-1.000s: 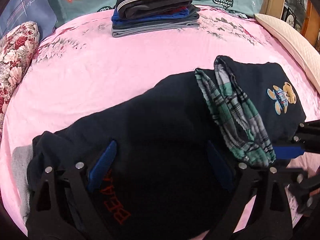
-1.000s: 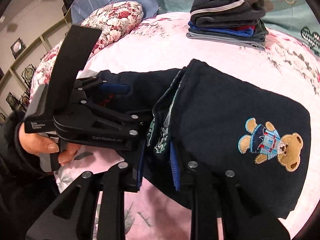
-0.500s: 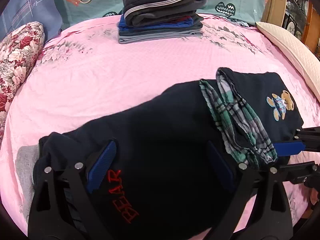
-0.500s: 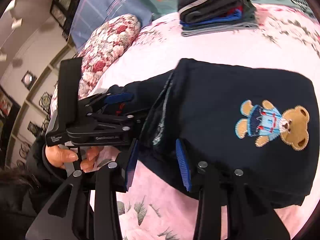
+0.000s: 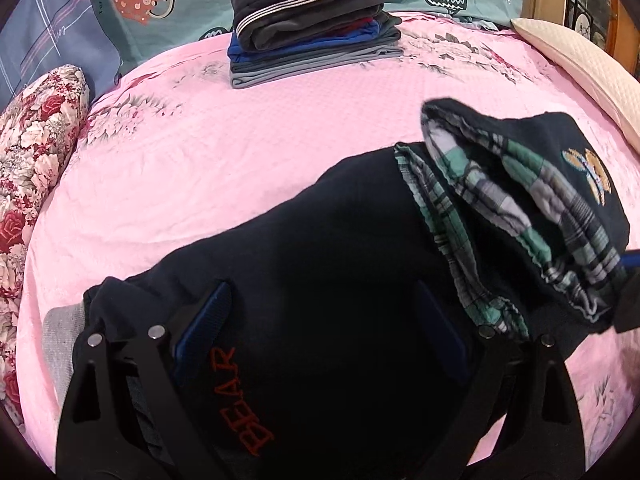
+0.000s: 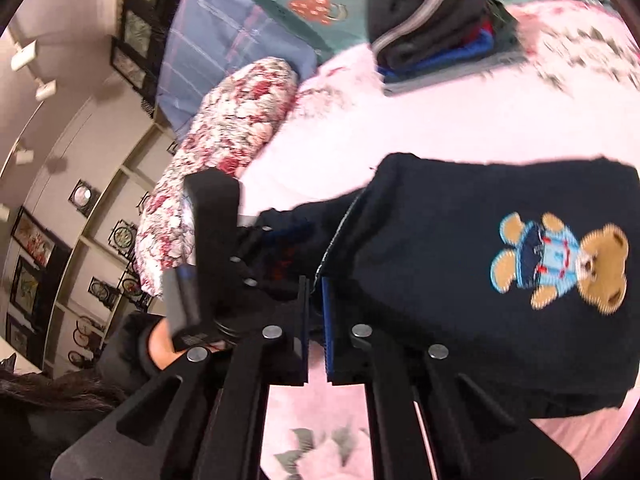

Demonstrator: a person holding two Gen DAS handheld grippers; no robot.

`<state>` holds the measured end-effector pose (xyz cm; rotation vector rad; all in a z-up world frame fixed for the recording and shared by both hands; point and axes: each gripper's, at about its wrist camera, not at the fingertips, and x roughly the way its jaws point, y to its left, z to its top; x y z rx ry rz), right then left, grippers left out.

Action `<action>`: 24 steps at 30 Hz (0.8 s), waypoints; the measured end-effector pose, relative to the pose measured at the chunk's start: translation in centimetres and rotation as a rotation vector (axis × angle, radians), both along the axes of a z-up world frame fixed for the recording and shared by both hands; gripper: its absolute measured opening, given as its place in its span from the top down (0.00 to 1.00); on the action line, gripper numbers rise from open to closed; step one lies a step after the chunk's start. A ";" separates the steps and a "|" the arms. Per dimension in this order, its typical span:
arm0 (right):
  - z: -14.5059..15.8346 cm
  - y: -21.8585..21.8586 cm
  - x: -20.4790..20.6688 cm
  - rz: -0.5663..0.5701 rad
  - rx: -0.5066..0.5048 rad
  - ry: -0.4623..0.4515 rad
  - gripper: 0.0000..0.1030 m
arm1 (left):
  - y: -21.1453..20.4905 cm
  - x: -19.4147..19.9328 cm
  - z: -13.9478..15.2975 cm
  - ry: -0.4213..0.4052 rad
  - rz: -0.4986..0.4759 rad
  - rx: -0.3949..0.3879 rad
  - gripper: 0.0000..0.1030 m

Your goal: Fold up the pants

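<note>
Since a second ago my right hand-held gripper [image 6: 317,320] has rolled and lifted, and its jaws have narrowed from a loose gap to nearly shut. They pinch the near edge of the pants [image 5: 320,280] at the waist end, beside the plaid lining [image 5: 520,208], and that end is raised off the bed [image 5: 240,140] so the lining gapes toward the left view. I judge this lift is meant to carry the waist over the legs for a fold.

My left hand-held gripper [image 5: 320,340] has barely shifted. Its blue pads stand wide apart over the dark leg fabric, pressing nothing that I can see; I judge it is there to steady the leg end while the other end comes over.

Between the left fingers, red stitching on the pants reads "BEAR" [image 5: 240,400]. On the waist end is an embroidered teddy bear [image 6: 560,264].

Farther off, a stack of folded clothes [image 5: 312,28] sits at the far side of the bed. Behind it a teal pillow [image 5: 160,8] reads "Turn off worry". A floral pillow [image 5: 36,152] lies at left.
</note>
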<state>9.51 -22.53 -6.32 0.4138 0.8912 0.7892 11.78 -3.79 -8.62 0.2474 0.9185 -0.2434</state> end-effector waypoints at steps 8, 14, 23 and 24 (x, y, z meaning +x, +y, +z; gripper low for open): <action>-3.9 1.7 1.2 0.006 -0.133 0.088 0.95 | 3.5 -1.8 1.1 -0.033 0.044 0.003 0.10; -3.8 2.4 0.4 0.029 -0.186 0.021 0.95 | 3.2 -0.8 5.3 -0.103 0.054 -0.194 0.10; -2.5 1.1 -2.9 -0.001 -0.272 -0.044 0.79 | -3.1 3.1 0.3 -0.074 0.006 0.079 0.04; -1.7 0.3 -3.6 -0.016 -0.301 -0.072 0.80 | -3.1 3.1 0.4 -0.072 0.007 0.079 0.04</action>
